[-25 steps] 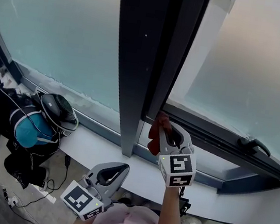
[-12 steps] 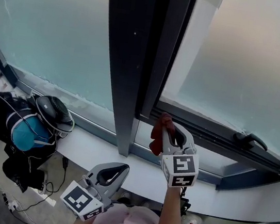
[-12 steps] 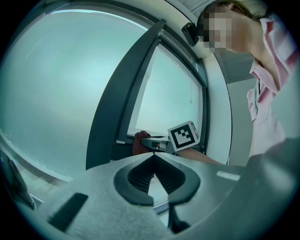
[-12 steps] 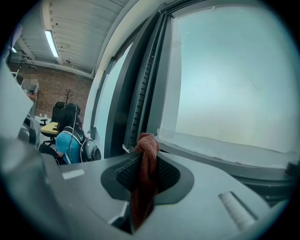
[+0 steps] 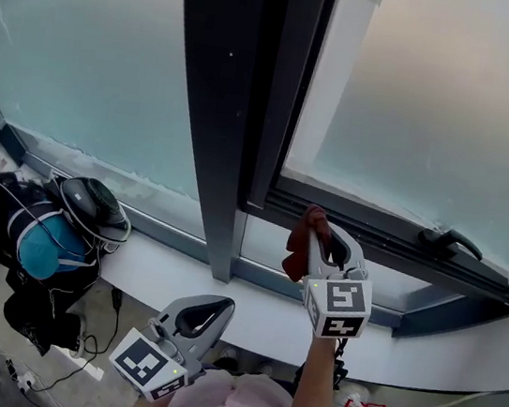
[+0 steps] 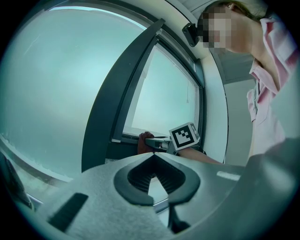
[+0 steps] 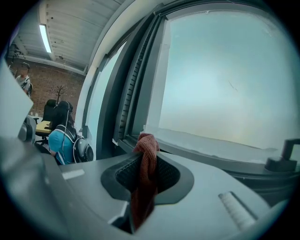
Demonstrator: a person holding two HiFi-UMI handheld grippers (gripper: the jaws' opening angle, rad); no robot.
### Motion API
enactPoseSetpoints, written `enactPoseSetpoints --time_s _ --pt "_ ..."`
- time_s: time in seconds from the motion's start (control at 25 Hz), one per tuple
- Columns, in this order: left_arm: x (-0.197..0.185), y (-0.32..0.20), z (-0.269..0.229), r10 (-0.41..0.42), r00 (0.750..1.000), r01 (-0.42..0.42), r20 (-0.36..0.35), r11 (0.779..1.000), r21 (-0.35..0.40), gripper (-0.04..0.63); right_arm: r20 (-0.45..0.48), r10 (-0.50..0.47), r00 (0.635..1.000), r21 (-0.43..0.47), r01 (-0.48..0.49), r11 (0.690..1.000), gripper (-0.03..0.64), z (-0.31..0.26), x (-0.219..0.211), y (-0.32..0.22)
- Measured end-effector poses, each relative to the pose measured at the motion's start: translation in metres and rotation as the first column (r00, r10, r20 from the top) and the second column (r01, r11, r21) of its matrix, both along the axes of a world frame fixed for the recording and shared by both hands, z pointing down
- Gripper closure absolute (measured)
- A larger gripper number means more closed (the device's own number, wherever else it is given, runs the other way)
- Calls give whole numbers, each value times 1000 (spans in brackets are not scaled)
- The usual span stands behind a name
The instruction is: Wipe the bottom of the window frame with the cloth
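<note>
Nearest, at 6 o'clock in the head view, the left tool (image 5: 205, 312) hangs below the white sill (image 5: 223, 290), its jaws clenched together on nothing. A backpack (image 5: 41, 237) lies on the floor at 8 o'clock. Farther off, toward 4 o'clock, the right tool (image 5: 323, 241) is clamped on a reddish-brown cloth (image 5: 299, 244). The cloth's bunched top end reaches the dark bottom rail of the window frame (image 5: 374, 227), though contact cannot be judged. Beyond, at 3 o'clock, a handle (image 5: 448, 241) sits on that rail.

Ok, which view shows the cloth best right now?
The right gripper view: the red cloth fills the middle, clamped between the jaws. The head view shows it smaller; the left gripper view shows only a distant dark scrap.
</note>
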State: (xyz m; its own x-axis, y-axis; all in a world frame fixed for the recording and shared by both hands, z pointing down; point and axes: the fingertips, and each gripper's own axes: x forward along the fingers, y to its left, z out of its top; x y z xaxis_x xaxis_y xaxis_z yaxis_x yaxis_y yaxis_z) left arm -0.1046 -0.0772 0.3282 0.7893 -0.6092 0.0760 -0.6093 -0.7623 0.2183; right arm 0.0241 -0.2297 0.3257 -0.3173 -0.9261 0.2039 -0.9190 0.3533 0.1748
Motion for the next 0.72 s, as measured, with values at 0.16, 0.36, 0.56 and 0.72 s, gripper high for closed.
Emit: enactPoseSetpoints --time_s 0.16,0.36,0.56,0.72 --pt "3 4 0 16 1000 -16 2 1000 4 597 3 31 1000 2 -31 1000 560 1 13 4" --pt "8 9 1 31 999 -31 12 999 6 597 13 63 998 10 -63 998 560 1 29 8" --pt "23 13 3 43 999 -44 26 999 5 597 24 82 996 19 -82 996 560 0 48 12" --pt "49 21 -1 55 998 -55 31 998 12 597 28 71 997 14 -71 997 560 1 65 19"
